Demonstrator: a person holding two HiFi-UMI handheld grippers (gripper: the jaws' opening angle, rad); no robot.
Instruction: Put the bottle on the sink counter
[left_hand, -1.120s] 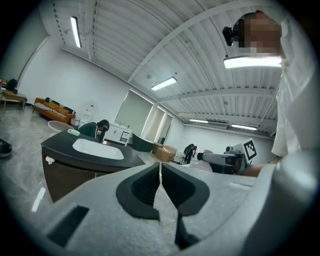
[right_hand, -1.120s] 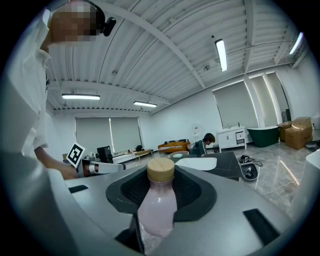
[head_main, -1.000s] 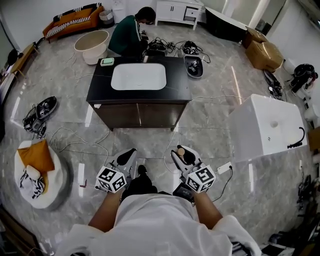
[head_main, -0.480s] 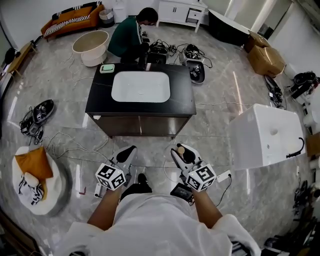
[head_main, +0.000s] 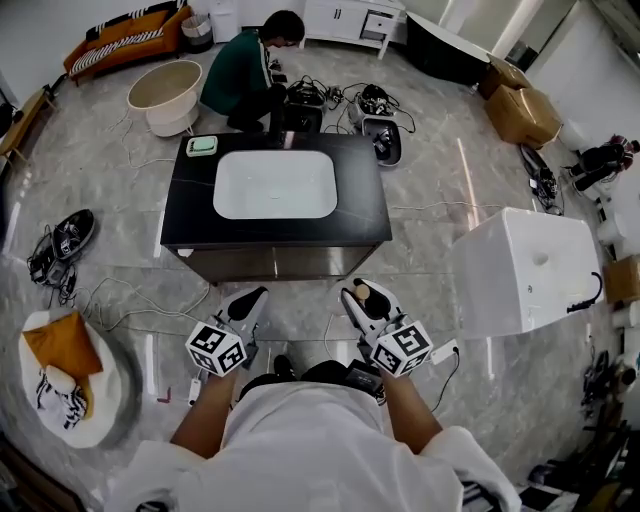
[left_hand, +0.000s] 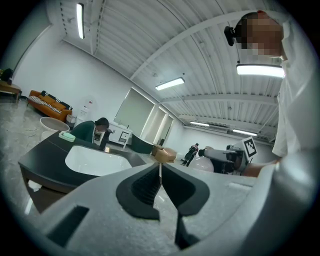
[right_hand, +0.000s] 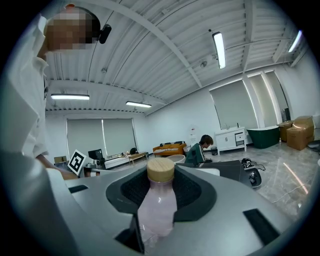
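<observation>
Though left gripper (left_hand: 160, 172) jaws together, right gripper (head_main: 362, 296) jaws round bottle (right_hand: 158, 205).

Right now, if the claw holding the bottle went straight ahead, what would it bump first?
Probably the dark sink cabinet, on its front near the right end. The right claw, shut on the bottle, points toward it. How high it would hit is unclear.

The right gripper (right_hand: 161, 196) had a pale pink bottle (right_hand: 157, 212) clamped between its dark pads, the jaws pressed against both sides and the tan round cap (right_hand: 160, 170) showing above them. Beyond lay the black sink counter (right_hand: 235, 169). A person in a green top (right_hand: 195, 154) crouched behind it, with an orange sofa (right_hand: 169, 148) farther back.
</observation>
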